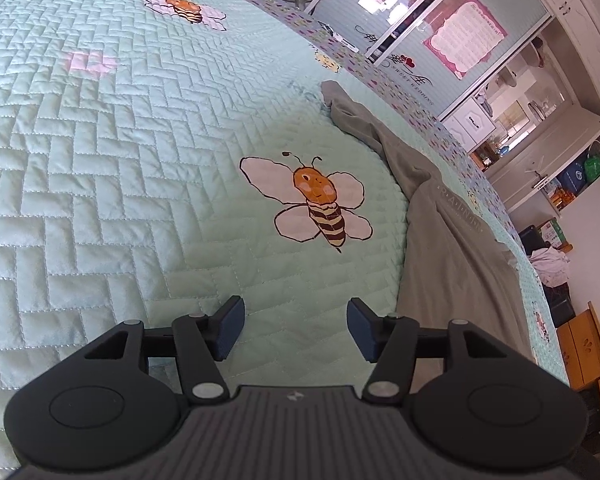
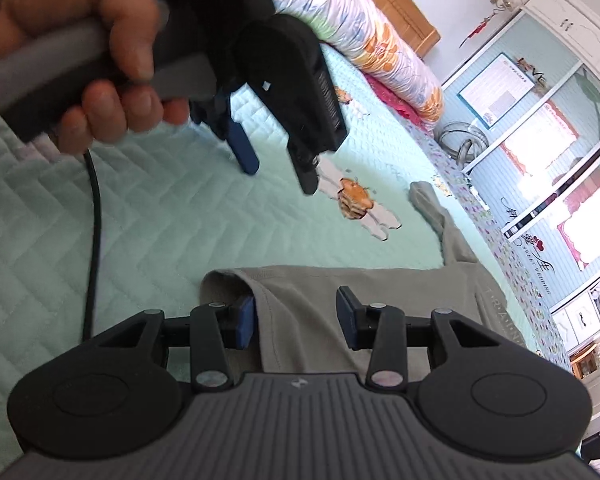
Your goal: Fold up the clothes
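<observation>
The left gripper (image 1: 296,330) has its blue-padded fingers (image 1: 230,330) spread wide with nothing between them, hovering over the quilt; the right gripper (image 2: 296,320) is likewise spread wide, its left pad tucked just under a turned-over edge of the grey garment (image 2: 340,292) and the cloth running between the pads, not pinched. The grey garment lies along the far side of the mint quilt (image 1: 100,168), stretched out and rumpled, one narrow end (image 2: 424,196) reaching toward the bed's flowered border; pale lettering shows on it, too small to read. A printed bee (image 1: 320,204) sits on the quilt just beside it. In the right wrist view a hand (image 2: 80,52) grips the left tool's handle above the bed, a black cable (image 2: 94,216) hanging from it; a rolled floral duvet (image 2: 372,32) lies at the headboard; wardrobe doors (image 2: 540,168) stand beyond.
</observation>
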Tool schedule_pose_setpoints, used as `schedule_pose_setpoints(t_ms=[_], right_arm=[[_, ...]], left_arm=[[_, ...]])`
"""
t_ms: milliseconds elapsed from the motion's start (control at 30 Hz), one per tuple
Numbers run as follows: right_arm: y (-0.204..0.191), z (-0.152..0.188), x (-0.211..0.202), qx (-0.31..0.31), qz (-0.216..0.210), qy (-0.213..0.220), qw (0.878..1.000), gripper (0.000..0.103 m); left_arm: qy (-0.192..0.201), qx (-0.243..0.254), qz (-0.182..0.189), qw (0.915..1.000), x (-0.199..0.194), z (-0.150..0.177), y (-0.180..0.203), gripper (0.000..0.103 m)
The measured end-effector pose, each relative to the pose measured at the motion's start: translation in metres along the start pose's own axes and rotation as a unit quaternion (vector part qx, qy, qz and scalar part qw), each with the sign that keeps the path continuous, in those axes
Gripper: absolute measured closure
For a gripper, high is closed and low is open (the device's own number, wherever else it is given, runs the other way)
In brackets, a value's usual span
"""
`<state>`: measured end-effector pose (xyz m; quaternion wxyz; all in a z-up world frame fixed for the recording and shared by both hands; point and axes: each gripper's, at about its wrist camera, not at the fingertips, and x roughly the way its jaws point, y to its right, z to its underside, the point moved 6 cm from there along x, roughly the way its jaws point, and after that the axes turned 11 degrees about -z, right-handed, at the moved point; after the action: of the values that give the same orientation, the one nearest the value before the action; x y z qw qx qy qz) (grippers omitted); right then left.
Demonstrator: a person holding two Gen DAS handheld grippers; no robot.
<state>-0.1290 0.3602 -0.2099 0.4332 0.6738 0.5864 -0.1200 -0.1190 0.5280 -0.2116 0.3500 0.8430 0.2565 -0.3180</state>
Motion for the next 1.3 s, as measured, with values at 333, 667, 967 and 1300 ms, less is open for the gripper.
schedule_pose_setpoints(t_ms=[333, 667, 967, 1300], right_arm=[[-0.003, 0.015, -0.06, 0.096, -0.15, 0.034, 0.983, 0.103], [-0.009, 0.017, -0.075, 0.117, -0.188, 0.031, 0.975, 0.103], [-0.027, 0.026, -0.061, 0.097, -0.205, 0.014, 0.974, 0.103], [-0.021, 0.028, -0.057, 0.139, -0.245, 0.037, 0.959, 0.103]], left_arm=[[-0.045, -0.001, 0.051, 0.9977, -0.014, 0.02, 0.015, 0.043], [-0.064, 0.012, 0.073, 0.9952, -0.002, 0.029, 0.041, 0.041], [-0.051, 0.006, 0.047, 0.9976, 0.024, -0.001, 0.052, 0.041], [-0.04, -0.015, 0.033, 0.9986, 0.117, -0.079, 0.1, 0.038]])
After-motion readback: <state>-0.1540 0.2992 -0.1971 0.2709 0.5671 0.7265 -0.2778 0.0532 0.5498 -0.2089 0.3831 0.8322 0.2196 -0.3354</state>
